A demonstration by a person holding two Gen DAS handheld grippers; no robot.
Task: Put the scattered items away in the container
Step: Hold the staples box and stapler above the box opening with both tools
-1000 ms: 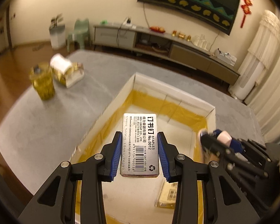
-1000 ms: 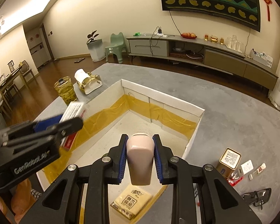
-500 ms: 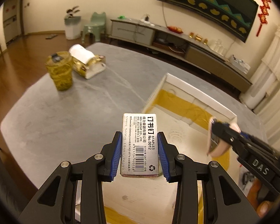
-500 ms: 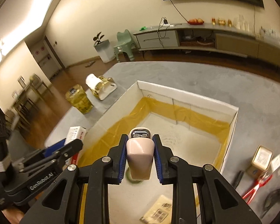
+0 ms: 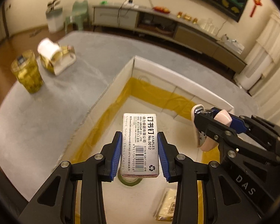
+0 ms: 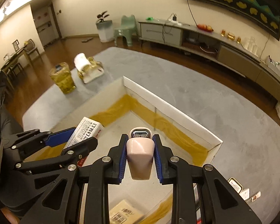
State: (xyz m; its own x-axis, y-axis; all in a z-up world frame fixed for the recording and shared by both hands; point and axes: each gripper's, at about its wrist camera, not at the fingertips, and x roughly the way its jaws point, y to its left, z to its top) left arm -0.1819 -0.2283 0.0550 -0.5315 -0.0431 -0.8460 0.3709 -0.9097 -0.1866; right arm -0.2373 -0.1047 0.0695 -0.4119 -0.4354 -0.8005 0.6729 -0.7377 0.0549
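Staple box between left claw pads

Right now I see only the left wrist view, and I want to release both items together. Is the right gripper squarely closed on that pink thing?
Observer: Yes. In the right wrist view, both blue pads of the right gripper press the sides of the pink stapler, with its metal end pointing forward.
Operator: Anything left outside the container on that side?
Observer: Yes. A gold-rimmed tin and small packets lie on the grey table, right of the cardboard box.
Operator: How does my load look from there?
Observer: The left gripper holds the staples box tilted, above the box's left side.
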